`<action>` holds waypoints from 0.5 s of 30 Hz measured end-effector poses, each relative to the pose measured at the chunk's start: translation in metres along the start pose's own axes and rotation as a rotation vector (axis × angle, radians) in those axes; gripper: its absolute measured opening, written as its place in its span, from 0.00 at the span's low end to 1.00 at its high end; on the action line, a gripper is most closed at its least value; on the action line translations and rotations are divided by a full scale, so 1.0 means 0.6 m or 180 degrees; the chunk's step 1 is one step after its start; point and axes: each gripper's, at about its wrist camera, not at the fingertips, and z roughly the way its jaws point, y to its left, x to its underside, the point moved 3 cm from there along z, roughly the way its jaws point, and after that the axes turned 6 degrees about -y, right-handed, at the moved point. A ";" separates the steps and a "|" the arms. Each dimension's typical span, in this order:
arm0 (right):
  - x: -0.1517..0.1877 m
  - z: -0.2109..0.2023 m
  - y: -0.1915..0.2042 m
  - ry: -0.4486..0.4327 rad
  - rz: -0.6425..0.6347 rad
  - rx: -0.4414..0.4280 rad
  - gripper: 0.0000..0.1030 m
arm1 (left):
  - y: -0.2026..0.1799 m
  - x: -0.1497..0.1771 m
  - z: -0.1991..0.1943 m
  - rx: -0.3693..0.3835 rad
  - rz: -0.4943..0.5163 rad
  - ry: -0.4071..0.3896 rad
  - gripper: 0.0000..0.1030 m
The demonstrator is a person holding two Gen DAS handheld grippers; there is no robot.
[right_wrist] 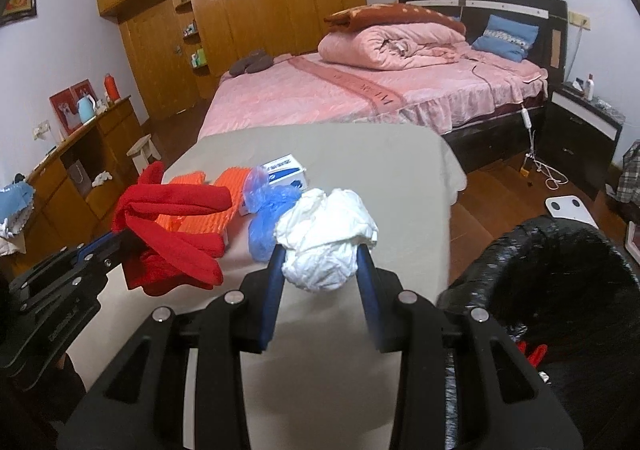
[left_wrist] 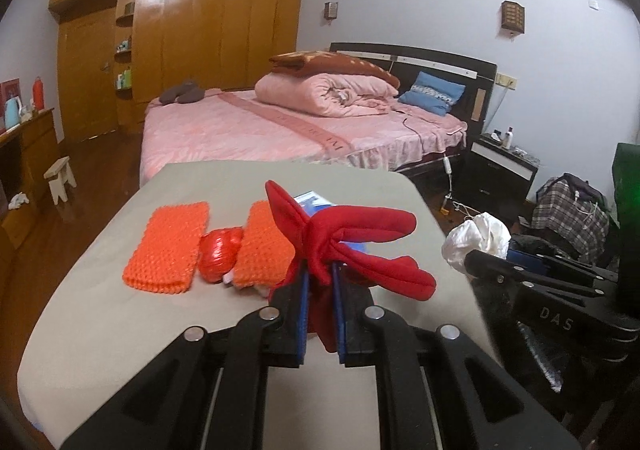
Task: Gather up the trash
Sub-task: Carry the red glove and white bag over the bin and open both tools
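My left gripper [left_wrist: 320,270] is shut on a red fabric glove [left_wrist: 360,242], held above the beige table [left_wrist: 120,330]. The same red glove [right_wrist: 172,226] shows at the left of the right wrist view. My right gripper [right_wrist: 322,250] is shut on a crumpled white wad [right_wrist: 326,246], lifted over the table [right_wrist: 360,178]; that white wad [left_wrist: 476,240] also appears at the right of the left wrist view. On the table lie two orange knitted pads [left_wrist: 168,246], a red crumpled wrapper [left_wrist: 220,254], a blue plastic bag [right_wrist: 268,206] and a white-and-blue box [right_wrist: 286,172].
A bin lined with a black bag [right_wrist: 560,290] stands at the table's right side. Beyond the table is a pink bed [right_wrist: 360,90], a dark nightstand [right_wrist: 584,130], a wooden wardrobe [left_wrist: 180,30] and a low wooden cabinet [right_wrist: 80,162]. A small stool [left_wrist: 60,178] stands on the floor.
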 end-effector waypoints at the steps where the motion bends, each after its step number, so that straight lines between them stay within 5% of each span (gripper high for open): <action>1: 0.000 -0.005 -0.001 -0.0013 0.0005 0.0010 0.34 | -0.005 -0.002 0.000 0.0017 0.0007 -0.0011 0.10; 15: -0.007 -0.104 -0.098 -0.0216 0.0171 0.0346 0.34 | -0.128 -0.034 0.008 0.0451 0.0188 -0.0108 0.10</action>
